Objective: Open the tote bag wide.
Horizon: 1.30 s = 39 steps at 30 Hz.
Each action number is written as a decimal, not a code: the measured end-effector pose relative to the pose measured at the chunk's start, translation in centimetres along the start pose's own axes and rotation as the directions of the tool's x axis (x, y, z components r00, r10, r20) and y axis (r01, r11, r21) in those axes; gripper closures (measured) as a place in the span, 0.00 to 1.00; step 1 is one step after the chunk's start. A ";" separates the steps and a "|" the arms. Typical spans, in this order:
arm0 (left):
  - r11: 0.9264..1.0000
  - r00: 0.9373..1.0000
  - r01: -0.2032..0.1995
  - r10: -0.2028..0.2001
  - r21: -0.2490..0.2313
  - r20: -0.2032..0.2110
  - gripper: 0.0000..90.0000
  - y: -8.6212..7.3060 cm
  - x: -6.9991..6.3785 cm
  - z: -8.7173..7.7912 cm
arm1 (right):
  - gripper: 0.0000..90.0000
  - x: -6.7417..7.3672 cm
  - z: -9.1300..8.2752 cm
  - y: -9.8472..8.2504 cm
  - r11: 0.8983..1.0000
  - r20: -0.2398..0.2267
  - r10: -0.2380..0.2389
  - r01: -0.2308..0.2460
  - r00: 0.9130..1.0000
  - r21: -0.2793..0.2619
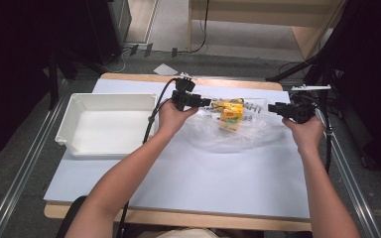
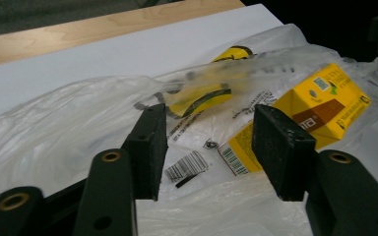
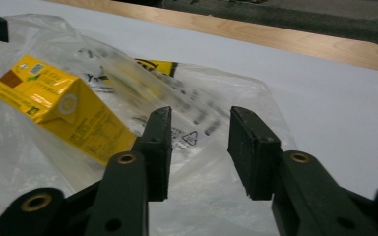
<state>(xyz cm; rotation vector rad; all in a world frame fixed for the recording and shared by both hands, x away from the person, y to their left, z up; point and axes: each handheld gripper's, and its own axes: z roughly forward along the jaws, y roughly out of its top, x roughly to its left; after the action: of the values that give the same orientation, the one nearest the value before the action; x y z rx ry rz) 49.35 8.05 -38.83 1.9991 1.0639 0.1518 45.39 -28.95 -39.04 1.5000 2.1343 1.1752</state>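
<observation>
A crumpled clear plastic bag (image 1: 238, 135) lies on the white table top, far of centre. Inside it a yellow carton (image 1: 232, 113) rests on its side, with a second yellow and black item (image 2: 202, 98) beside it. My left gripper (image 1: 206, 102) hovers at the bag's left edge, its jaws open and nothing pressed between them. In the left gripper view, the left gripper (image 2: 209, 128) looks over the bag (image 2: 54, 128) toward the carton (image 2: 325, 105). My right gripper (image 1: 273, 107) is open at the bag's right edge. The right gripper view shows the right gripper (image 3: 200, 123) above the bag (image 3: 211, 88), the carton (image 3: 64, 110) to its left.
An empty white bin (image 1: 79, 106) stands on the left part of the table, close to my left forearm. The wooden table edge (image 1: 228, 82) runs just beyond the bag. Bare white surface (image 1: 203, 173) stretches toward the near edge.
</observation>
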 end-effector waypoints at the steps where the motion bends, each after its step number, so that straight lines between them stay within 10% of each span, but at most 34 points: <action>1: 1.000 1.000 -0.022 0.022 -0.004 0.002 0.60 0.0 -0.2 -0.1 | 0.72 0.2 0.0 0.1 1.000 -0.005 -0.007 0.007 1.000 0.000; 11: 0.999 1.000 -0.016 0.015 0.049 0.024 1.00 -0.4 -1.6 0.9 | 0.99 2.1 1.4 0.6 0.999 -0.047 -0.052 0.052 0.998 0.007; 25: 0.997 1.000 -0.026 0.026 0.067 -0.004 1.00 -1.1 -2.5 3.1 | 1.00 3.3 4.8 0.8 0.996 -0.073 -0.073 0.076 0.995 0.037; 39: 0.995 0.999 0.045 -0.044 0.086 -0.015 1.00 -3.2 -1.3 4.6 | 1.00 3.2 8.0 0.0 0.991 -0.070 -0.083 0.090 0.994 0.100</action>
<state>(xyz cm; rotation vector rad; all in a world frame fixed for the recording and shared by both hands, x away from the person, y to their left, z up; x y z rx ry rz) 48.61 5.12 -43.69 2.0526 1.1396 0.0967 49.01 -22.47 -43.40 1.4126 2.3112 1.1153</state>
